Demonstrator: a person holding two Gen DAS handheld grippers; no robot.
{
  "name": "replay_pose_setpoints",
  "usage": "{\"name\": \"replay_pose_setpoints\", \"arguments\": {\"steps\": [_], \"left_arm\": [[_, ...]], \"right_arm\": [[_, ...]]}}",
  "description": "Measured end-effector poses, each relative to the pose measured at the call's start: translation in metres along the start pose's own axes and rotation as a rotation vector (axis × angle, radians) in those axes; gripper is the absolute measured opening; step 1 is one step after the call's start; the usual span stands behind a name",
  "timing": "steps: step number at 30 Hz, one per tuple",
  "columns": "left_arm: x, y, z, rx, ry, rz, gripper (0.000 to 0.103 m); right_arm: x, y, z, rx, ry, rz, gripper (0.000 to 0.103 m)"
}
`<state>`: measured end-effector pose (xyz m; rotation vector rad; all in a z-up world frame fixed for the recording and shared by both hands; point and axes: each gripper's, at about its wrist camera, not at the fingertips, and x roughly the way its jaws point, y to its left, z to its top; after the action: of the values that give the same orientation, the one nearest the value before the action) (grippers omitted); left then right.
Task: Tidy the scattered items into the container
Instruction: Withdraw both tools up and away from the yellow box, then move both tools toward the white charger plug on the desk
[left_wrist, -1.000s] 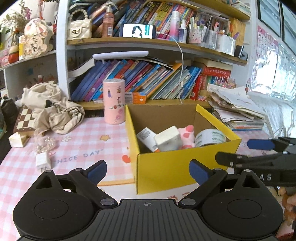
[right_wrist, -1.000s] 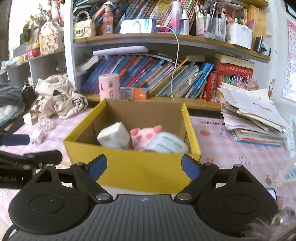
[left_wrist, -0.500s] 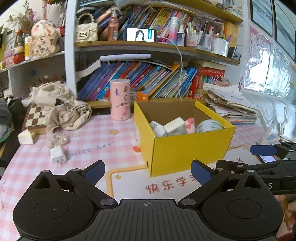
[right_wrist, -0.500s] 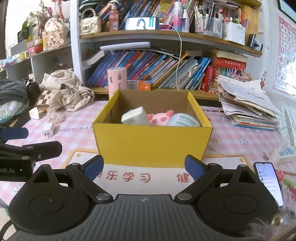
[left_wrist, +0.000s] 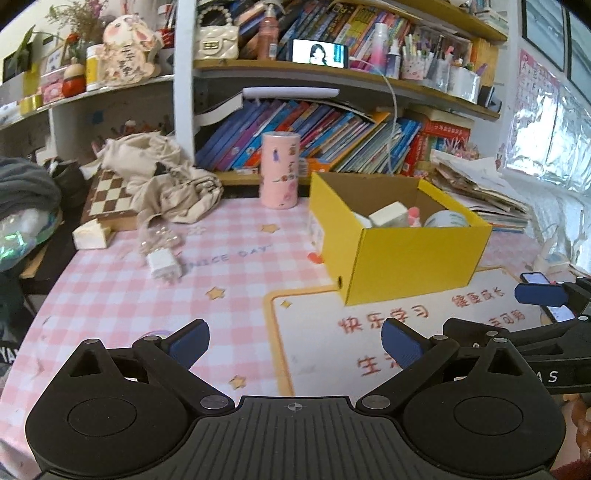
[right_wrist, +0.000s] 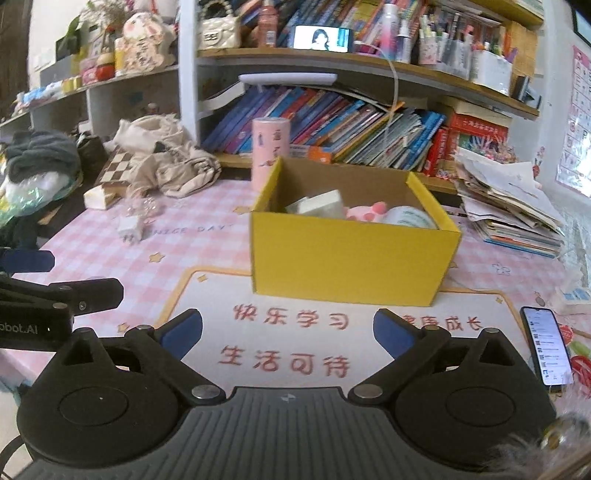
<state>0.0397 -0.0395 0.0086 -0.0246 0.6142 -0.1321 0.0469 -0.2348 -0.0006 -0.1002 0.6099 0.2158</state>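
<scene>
A yellow cardboard box (left_wrist: 417, 258) (right_wrist: 347, 262) stands on the pink checked table mat. Inside it I see a white box (right_wrist: 321, 203), a pink plush toy (right_wrist: 365, 212) and a roll of tape (right_wrist: 408, 218). My left gripper (left_wrist: 295, 343) is open and empty, held back from the box over the mat. My right gripper (right_wrist: 288, 332) is open and empty, in front of the box. A white charger plug (left_wrist: 164, 264) (right_wrist: 127, 227) lies on the mat to the left, next to a small clear bag (left_wrist: 159, 240).
A pink cylinder tin (left_wrist: 279, 170) stands behind the box. A beige cloth bag (left_wrist: 162, 181), a chessboard (left_wrist: 109, 192) and a white block (left_wrist: 90, 236) lie at the back left. A phone (right_wrist: 546, 347) lies at the right edge. Paper piles (right_wrist: 509, 206) sit at the right.
Both grippers have pulled back from the box, which now looks smaller and farther. Both stay open and empty.
</scene>
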Motion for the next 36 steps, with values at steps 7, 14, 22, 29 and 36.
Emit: {"name": "replay_pose_setpoints", "arguments": {"steps": [7, 14, 22, 29, 36], "left_arm": [[-0.016, 0.027, -0.009, -0.044, -0.008, 0.047, 0.101], [-0.029, 0.05, -0.016, -0.085, -0.019, 0.099, 0.101], [-0.045, 0.074, -0.022, -0.129, -0.036, 0.156, 0.101], [-0.055, 0.091, -0.025, -0.164, -0.057, 0.178, 0.101], [-0.059, 0.101, -0.025, -0.184, -0.073, 0.192, 0.101]], "right_arm": [[0.0, 0.033, 0.001, -0.047, 0.006, 0.042, 0.1], [0.001, 0.061, 0.006, -0.094, -0.001, 0.086, 0.1], [0.003, 0.09, 0.013, -0.147, -0.015, 0.128, 0.1], [0.004, 0.112, 0.021, -0.192, -0.027, 0.153, 0.1], [0.004, 0.126, 0.026, -0.239, -0.043, 0.191, 0.1]]}}
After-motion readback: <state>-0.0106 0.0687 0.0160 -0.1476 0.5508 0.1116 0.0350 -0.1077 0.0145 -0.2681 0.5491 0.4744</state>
